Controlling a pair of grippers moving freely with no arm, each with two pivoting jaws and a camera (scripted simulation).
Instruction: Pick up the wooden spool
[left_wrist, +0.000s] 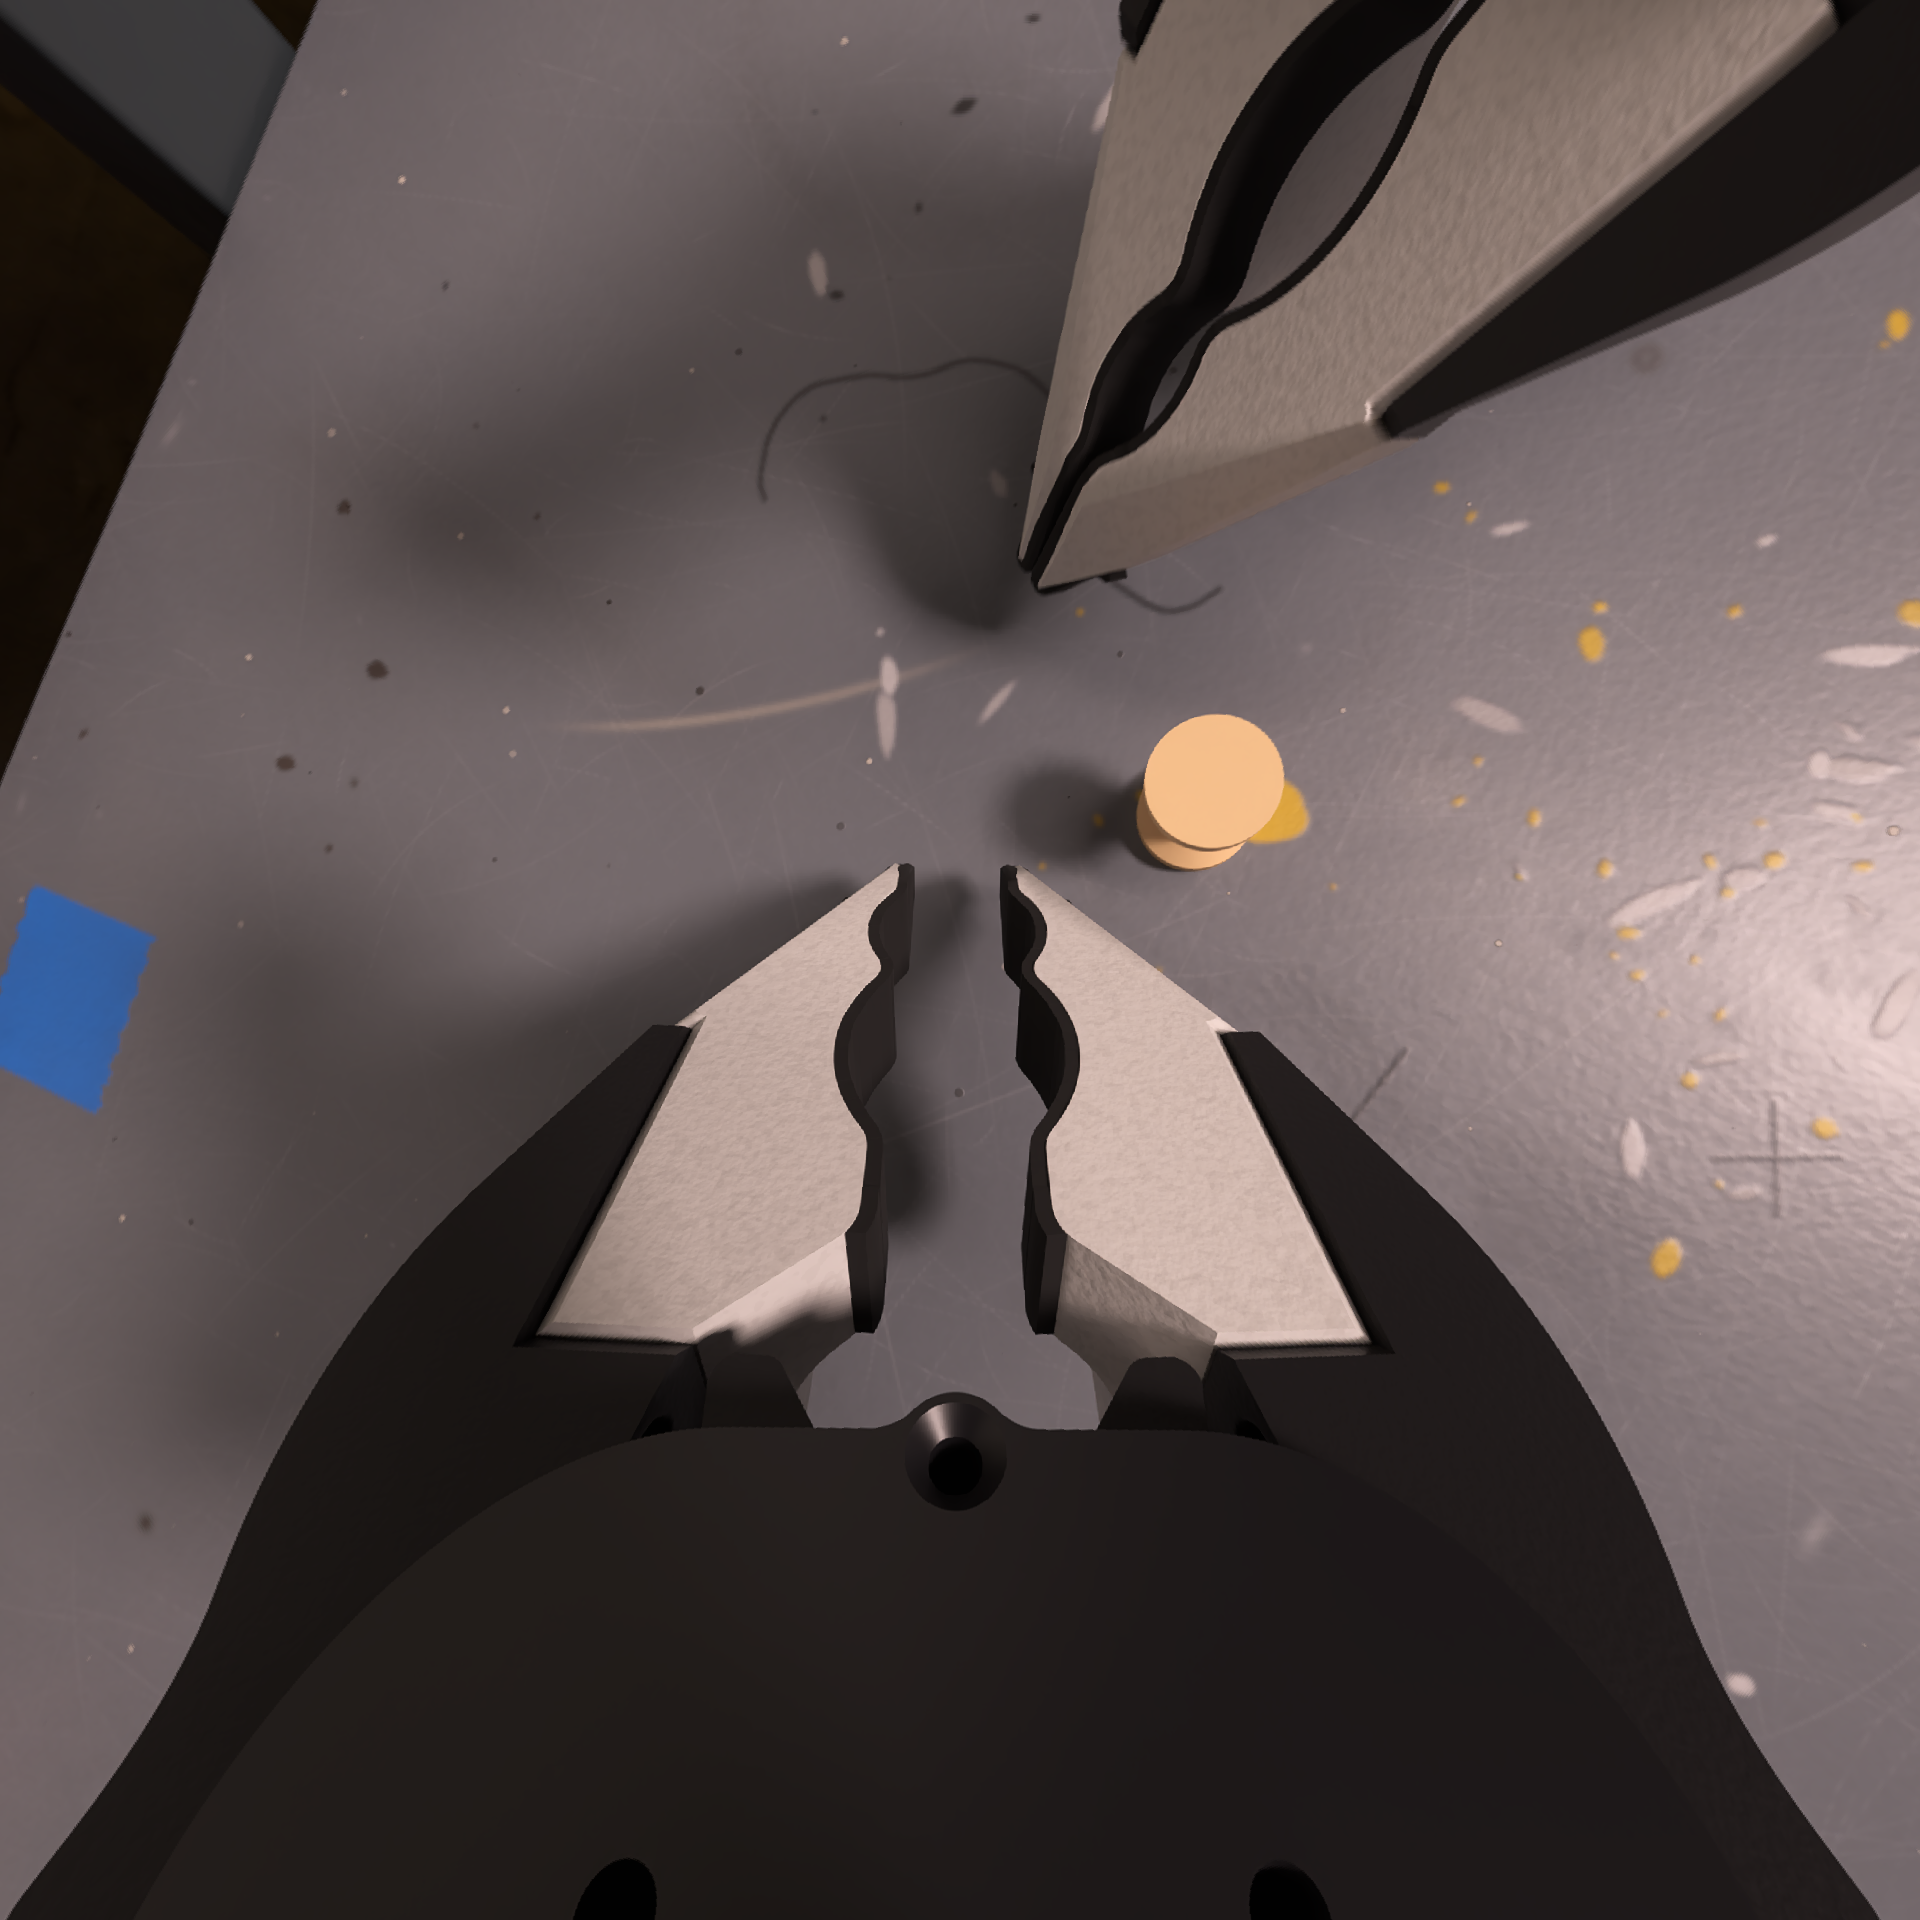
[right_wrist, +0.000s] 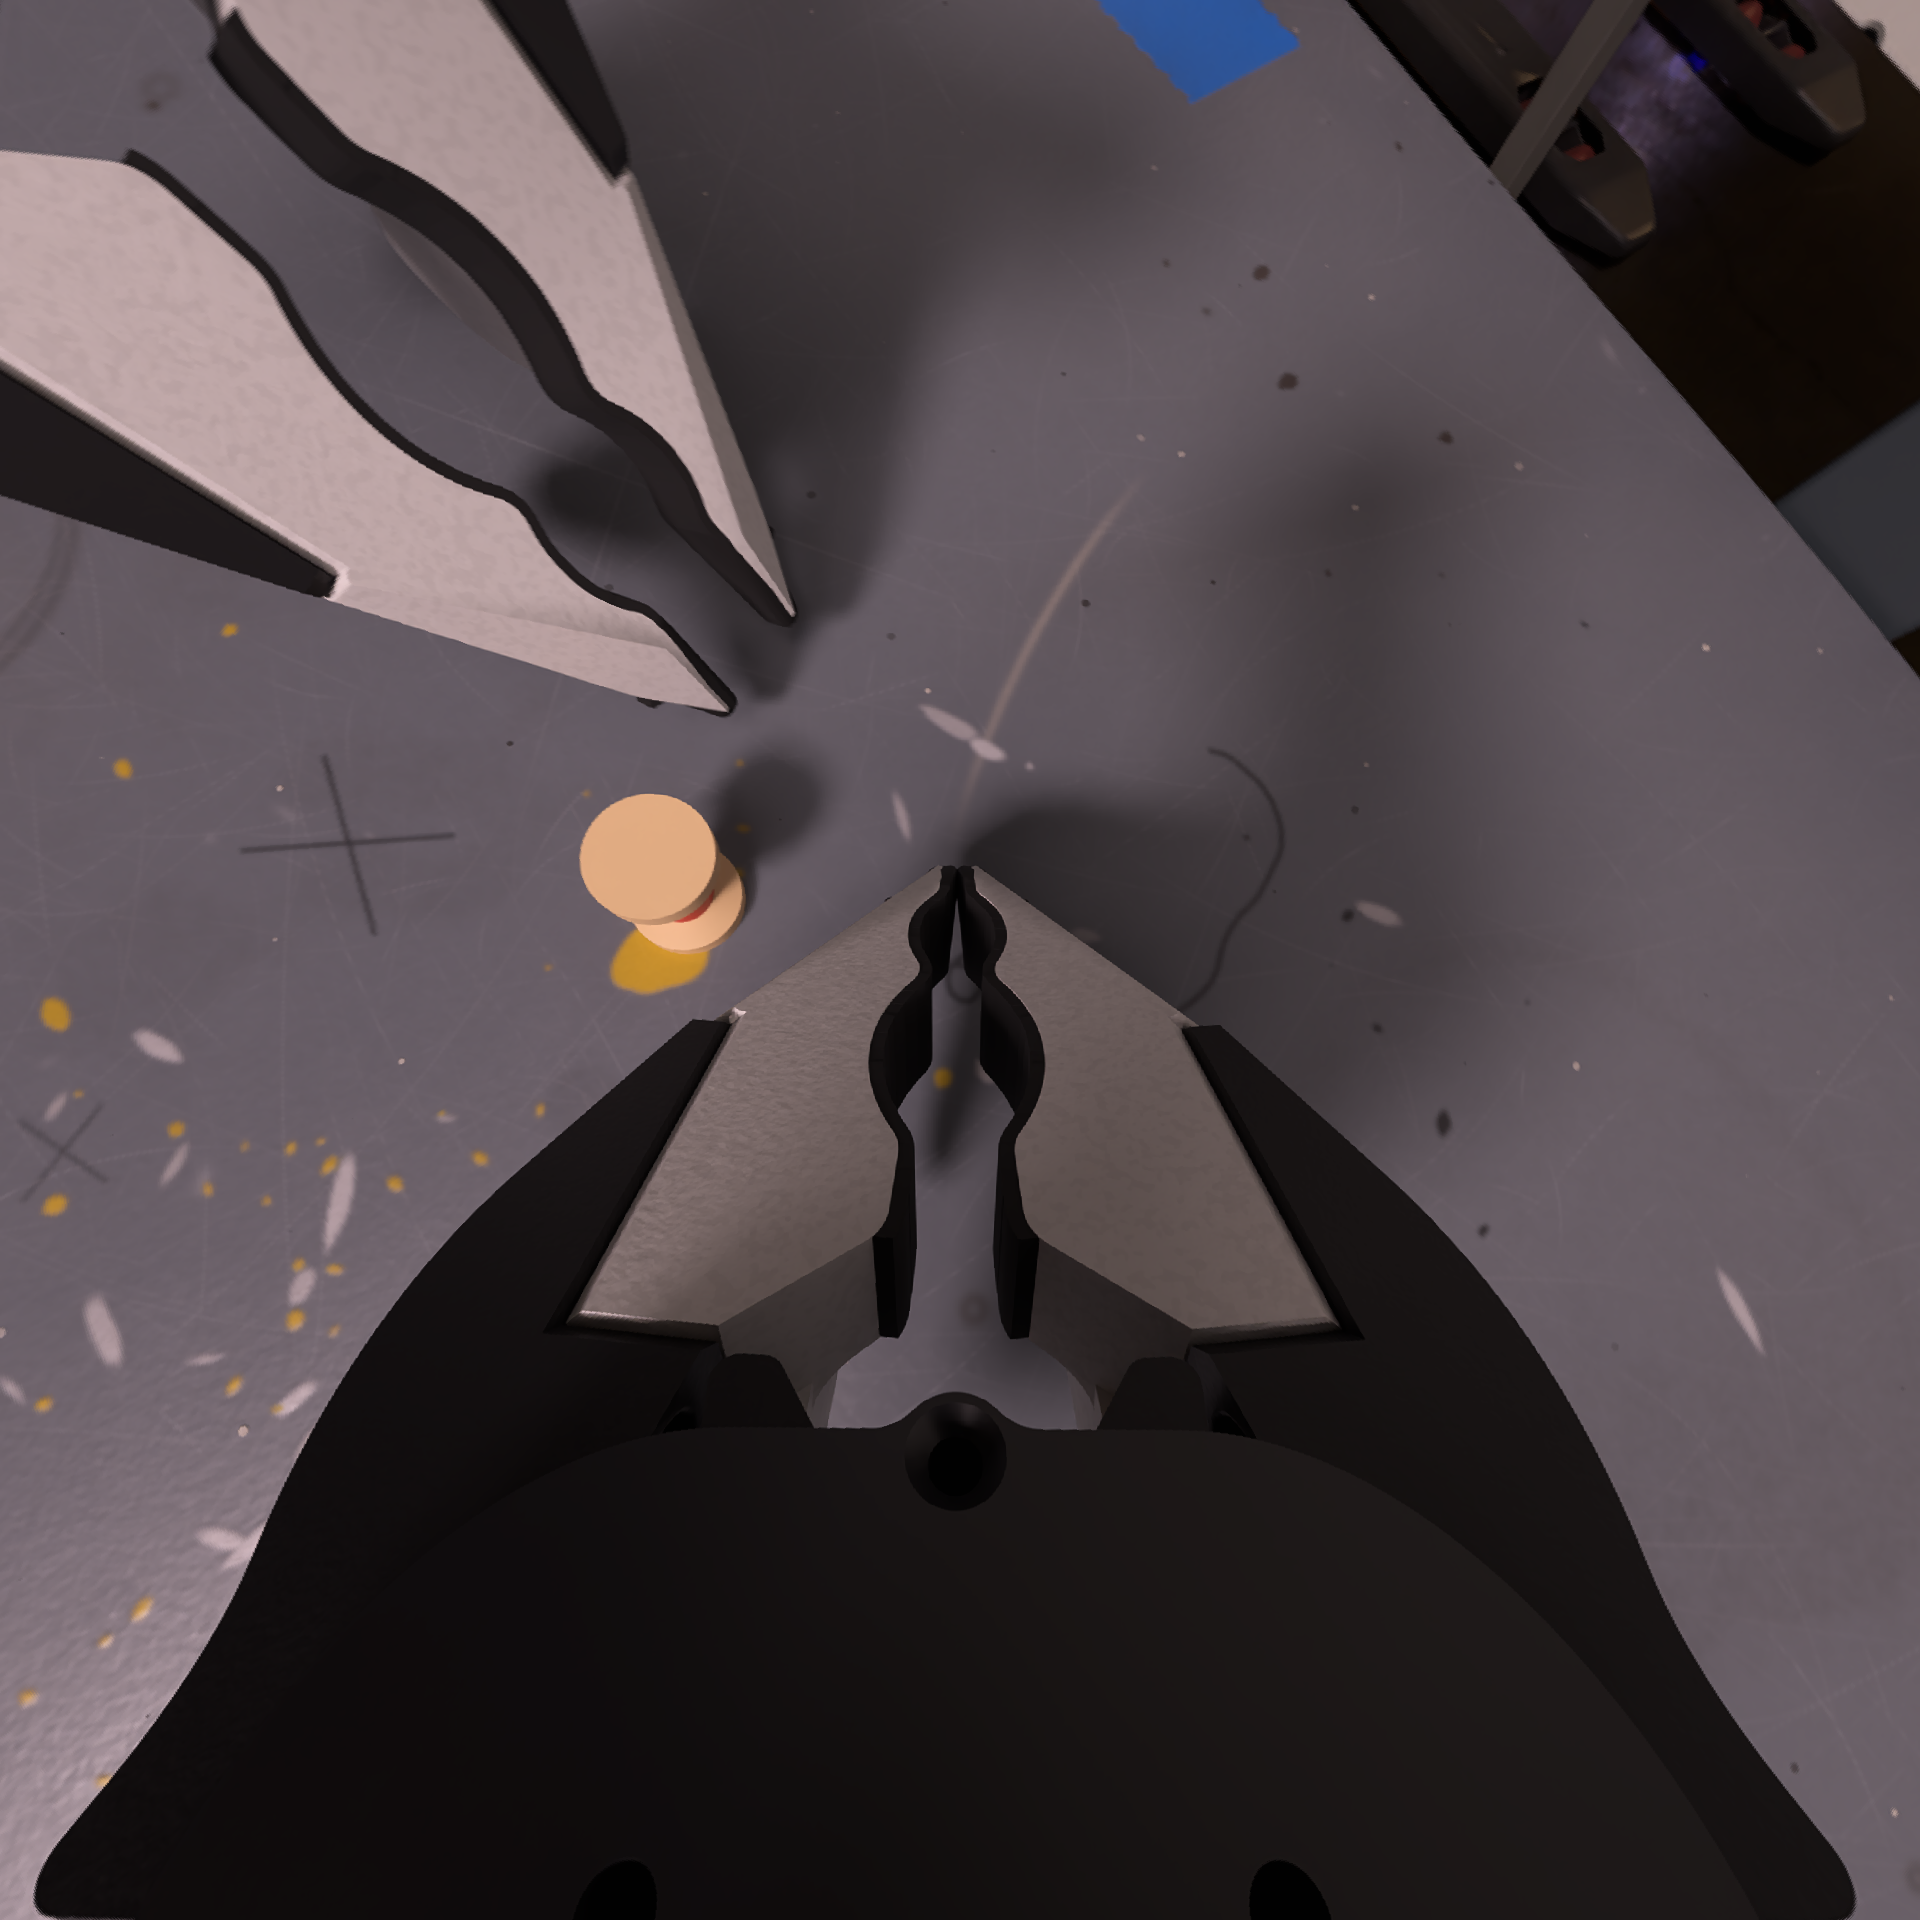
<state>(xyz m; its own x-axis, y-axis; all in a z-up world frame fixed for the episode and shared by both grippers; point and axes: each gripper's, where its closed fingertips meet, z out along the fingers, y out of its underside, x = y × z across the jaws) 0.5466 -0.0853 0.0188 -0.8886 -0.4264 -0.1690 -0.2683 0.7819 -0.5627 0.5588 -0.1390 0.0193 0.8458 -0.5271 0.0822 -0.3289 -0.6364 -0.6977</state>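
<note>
1. A workshop: under my jaws lies a grey bench (left_wrist: 623, 416), scratched and flecked with yellow paint (left_wrist: 1288, 816).
2. Blue tape (left_wrist: 73, 997) left of my left jaws; pen crosses (right_wrist: 348, 842) nearby.

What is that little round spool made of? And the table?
The wooden spool looks like pale, smooth, unvarnished wood: matte tan, no shine, though no grain shows. The table looks like hard, grey painted board, scuffed and flecked with yellow and white paint; its real material is unclear.

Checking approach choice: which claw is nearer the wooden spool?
Left, narrowly. The left claw is open beside the spool; the right claw is shut, slightly farther away.
</note>
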